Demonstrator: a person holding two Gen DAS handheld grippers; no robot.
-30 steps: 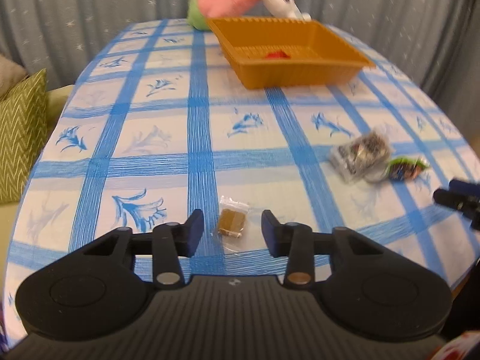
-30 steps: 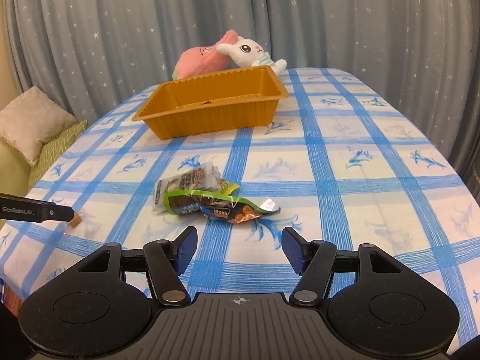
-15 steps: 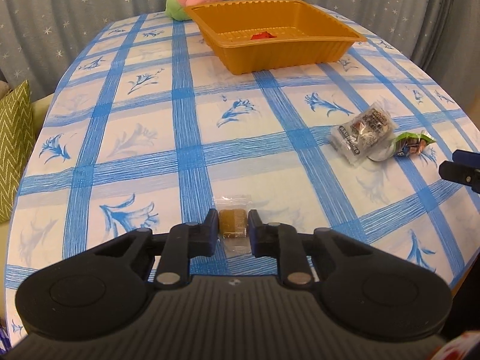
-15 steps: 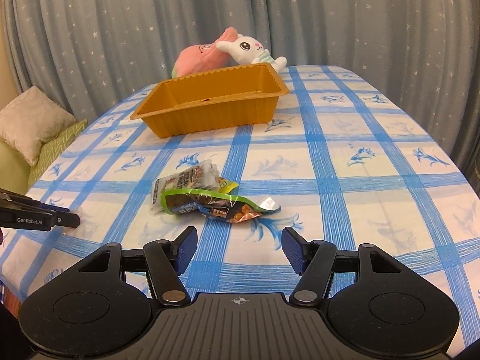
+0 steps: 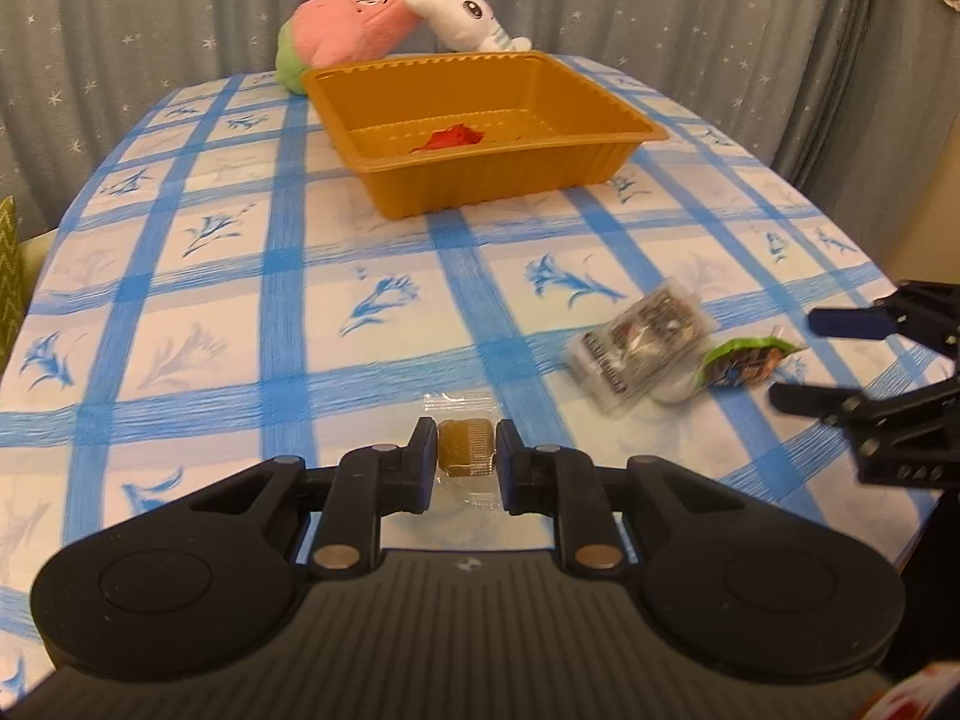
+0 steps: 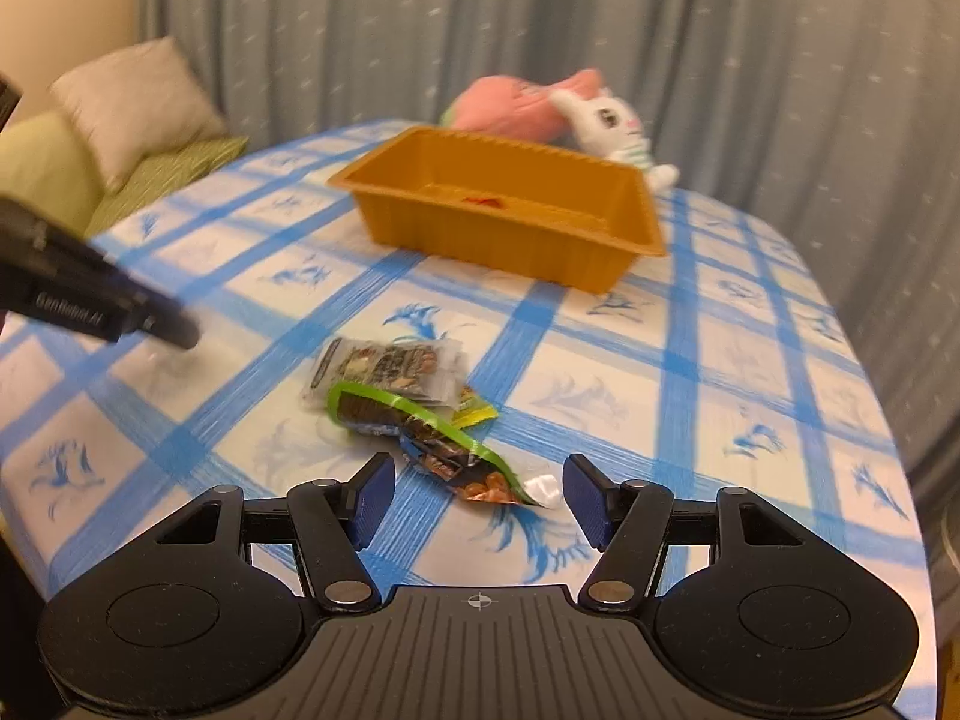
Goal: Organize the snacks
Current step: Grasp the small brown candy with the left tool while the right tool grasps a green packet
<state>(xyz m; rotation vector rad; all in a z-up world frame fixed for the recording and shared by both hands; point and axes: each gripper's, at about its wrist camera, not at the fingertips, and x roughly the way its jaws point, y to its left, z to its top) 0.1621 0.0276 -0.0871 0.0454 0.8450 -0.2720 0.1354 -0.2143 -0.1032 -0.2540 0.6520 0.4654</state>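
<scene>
Between left claw (image 5: 466, 457) pads, clear-wrapped brown snack (image 5: 465, 450), gripped

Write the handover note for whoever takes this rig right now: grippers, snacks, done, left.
Left gripper: shut on the small brown snack in clear wrap, near the table's front edge.
Right gripper: open, empty, with the green-edged packet just ahead of it.
Clear nut packet lies touching the green one.
Orange tray: one red item inside.
Left: carry the brown snack to the tray, then both packets.
</scene>
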